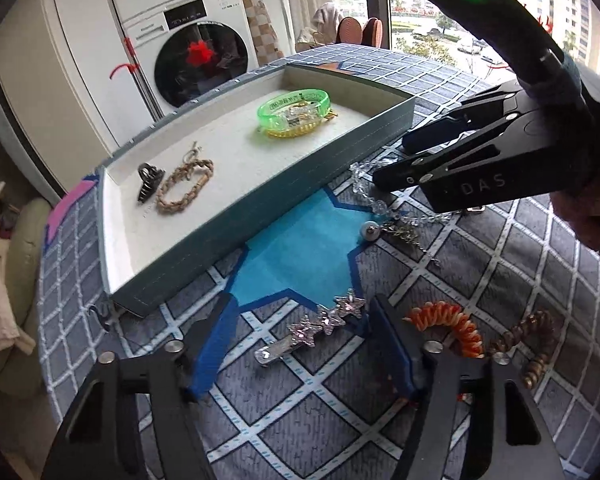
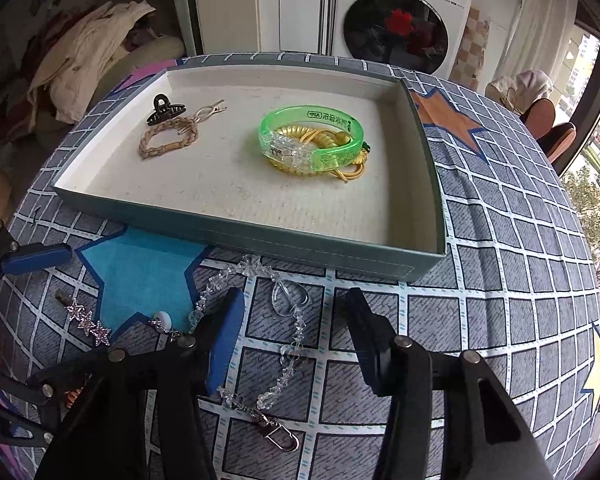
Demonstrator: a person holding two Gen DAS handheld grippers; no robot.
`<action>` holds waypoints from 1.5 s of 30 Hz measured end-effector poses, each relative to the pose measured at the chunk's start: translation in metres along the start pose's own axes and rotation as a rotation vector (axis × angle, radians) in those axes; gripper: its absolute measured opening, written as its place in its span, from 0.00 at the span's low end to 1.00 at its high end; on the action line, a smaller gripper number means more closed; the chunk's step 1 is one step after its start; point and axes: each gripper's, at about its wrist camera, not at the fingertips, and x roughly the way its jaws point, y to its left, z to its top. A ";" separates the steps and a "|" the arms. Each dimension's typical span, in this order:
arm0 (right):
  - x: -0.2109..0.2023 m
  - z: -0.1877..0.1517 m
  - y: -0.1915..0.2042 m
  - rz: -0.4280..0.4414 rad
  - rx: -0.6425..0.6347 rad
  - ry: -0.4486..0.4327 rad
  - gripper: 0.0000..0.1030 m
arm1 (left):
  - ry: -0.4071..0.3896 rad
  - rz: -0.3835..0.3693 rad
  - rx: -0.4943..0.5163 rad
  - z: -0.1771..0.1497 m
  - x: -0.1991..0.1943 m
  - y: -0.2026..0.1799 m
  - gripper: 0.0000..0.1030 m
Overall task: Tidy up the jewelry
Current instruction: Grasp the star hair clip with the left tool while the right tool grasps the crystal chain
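Right hand-held gripper (image 2: 296, 312), jaws part-open and holding nothing, straddles the clear bead chain (image 2: 290, 354) on the table just before the tray (image 2: 236, 236); a narrow, off-centre pinch could let trailing beads snag the tray wall.

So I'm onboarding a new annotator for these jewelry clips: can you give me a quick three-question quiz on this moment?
1. True or false: the green bangle lies inside the tray.
2. Which item lies between the left gripper fingers? A) orange coil hair tie B) star hair clip C) black claw clip
3. Fill in: the clear bead chain between the right gripper fingers lies on the ____, outside the tray.

Key
1. True.
2. B: the star hair clip lies there, not yet pinched; the orange coil hair tie is beside it and the black claw clip is in the tray.
3. Tablecloth.
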 end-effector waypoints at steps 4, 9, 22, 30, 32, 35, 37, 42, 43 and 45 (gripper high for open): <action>-0.002 0.001 0.004 0.015 -0.018 0.009 0.35 | 0.015 -0.068 -0.027 -0.001 -0.001 -0.001 0.56; -0.004 -0.003 0.009 -0.003 -0.018 0.007 0.15 | 0.017 -0.067 -0.057 -0.005 -0.005 -0.002 0.55; -0.029 -0.013 -0.015 0.084 0.114 -0.035 0.02 | -0.030 -0.037 -0.247 -0.020 -0.018 0.020 0.55; -0.023 -0.010 -0.011 0.114 0.093 -0.009 0.22 | -0.040 -0.024 -0.292 -0.021 -0.023 0.027 0.55; -0.028 -0.013 -0.003 0.130 0.070 -0.026 0.52 | -0.043 -0.021 -0.299 -0.022 -0.024 0.029 0.55; -0.033 -0.021 0.015 0.145 0.008 -0.026 0.52 | -0.045 -0.016 -0.307 -0.023 -0.025 0.030 0.55; -0.031 -0.027 0.028 0.143 -0.040 -0.009 0.50 | -0.046 -0.015 -0.313 -0.024 -0.025 0.031 0.55; -0.020 -0.030 0.046 0.110 -0.105 0.016 0.44 | -0.040 -0.013 -0.323 -0.027 -0.025 0.029 0.55; -0.022 -0.031 0.046 0.104 -0.102 0.009 0.44 | -0.039 -0.012 -0.325 -0.028 -0.026 0.029 0.55; -0.027 -0.034 0.041 0.101 -0.092 -0.001 0.44 | -0.044 -0.013 -0.328 -0.030 -0.029 0.030 0.55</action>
